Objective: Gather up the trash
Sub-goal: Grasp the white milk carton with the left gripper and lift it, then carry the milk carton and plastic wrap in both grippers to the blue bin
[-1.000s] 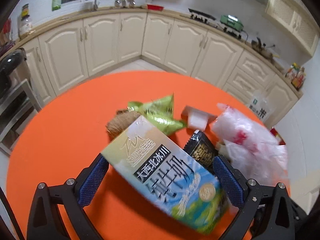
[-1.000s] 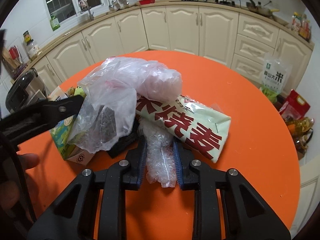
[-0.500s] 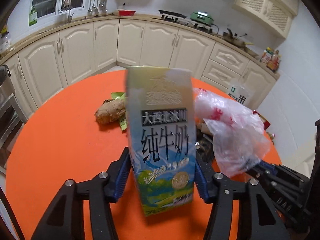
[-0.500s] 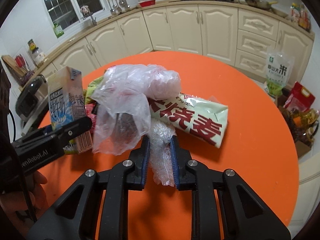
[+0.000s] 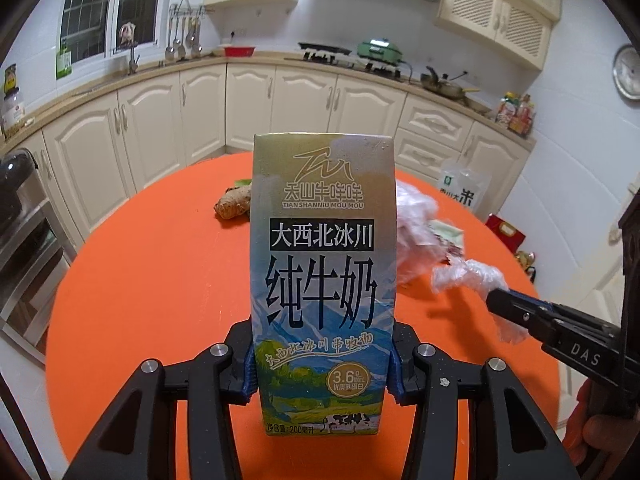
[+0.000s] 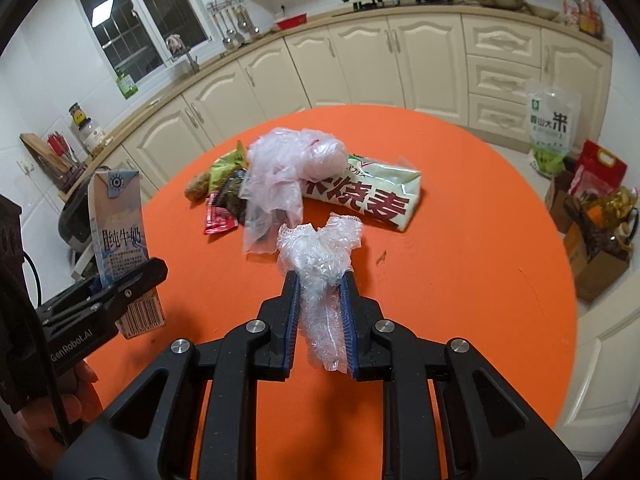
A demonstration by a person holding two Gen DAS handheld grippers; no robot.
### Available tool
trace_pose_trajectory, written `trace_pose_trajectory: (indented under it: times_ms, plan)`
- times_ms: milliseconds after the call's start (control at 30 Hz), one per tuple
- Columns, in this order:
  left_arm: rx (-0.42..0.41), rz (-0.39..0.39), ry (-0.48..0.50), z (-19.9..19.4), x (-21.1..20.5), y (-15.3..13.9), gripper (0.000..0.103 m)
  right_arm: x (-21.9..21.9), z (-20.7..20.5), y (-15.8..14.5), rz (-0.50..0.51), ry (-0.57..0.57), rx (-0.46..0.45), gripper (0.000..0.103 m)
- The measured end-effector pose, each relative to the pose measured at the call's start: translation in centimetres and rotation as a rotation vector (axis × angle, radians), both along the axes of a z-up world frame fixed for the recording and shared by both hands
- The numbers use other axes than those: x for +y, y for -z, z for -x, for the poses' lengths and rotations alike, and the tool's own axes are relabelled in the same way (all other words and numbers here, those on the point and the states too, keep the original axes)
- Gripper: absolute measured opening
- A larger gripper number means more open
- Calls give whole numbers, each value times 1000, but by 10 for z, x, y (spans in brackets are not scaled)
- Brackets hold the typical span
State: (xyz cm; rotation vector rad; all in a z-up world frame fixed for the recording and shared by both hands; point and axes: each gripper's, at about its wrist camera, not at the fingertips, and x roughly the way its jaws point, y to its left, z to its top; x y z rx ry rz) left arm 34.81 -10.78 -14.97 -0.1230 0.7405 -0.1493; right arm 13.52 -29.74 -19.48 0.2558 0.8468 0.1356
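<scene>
A second ago the milk carton (image 5: 323, 280) lay tilted on the orange worktop (image 5: 160, 280) between wide-spread fingers; the left gripper (image 5: 322, 364) has since been closing, and its blue pads now press the carton's lower sides and hold it upright, raised off the worktop. The right gripper (image 6: 320, 320) stays clamped nearly shut on a crumpled wad of clear plastic film (image 6: 320, 264), now lifted away from the pile it lay against earlier. Left behind on the worktop are a pinkish plastic bag (image 6: 288, 168), a pale green food packet with red characters (image 6: 372, 196) just beside it, a green wrapper (image 6: 226, 164), a dark wrapper with a red end (image 6: 224, 208) and a brown ginger root (image 5: 234, 204). In the left wrist view the carton fills the middle and hides most of that pile. The dark wrapper's print is too blurred to read.
</scene>
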Motion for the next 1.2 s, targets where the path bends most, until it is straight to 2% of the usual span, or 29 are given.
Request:
trace_pose_trajectory:
  times_ms: [300, 567, 733, 1000, 1200]
  plan:
    - [-114, -40, 7, 99, -13, -23, 44, 9, 50, -43, 3, 15, -100, 18]
    - [-213, -69, -25, 182, -19, -32, 44, 18, 93, -98, 33, 22, -246, 18]
    - [-269, -76, -11, 223, -23, -39, 44, 17, 115, -126, 45, 31, -326, 18]
    - [-321, -76, 30, 274, -38, -37, 44, 8, 140, -145, 44, 50, -383, 18]
    - [-324, -49, 99, 282, -60, -35, 44, -20, 155, -145, 33, 95, -397, 18]
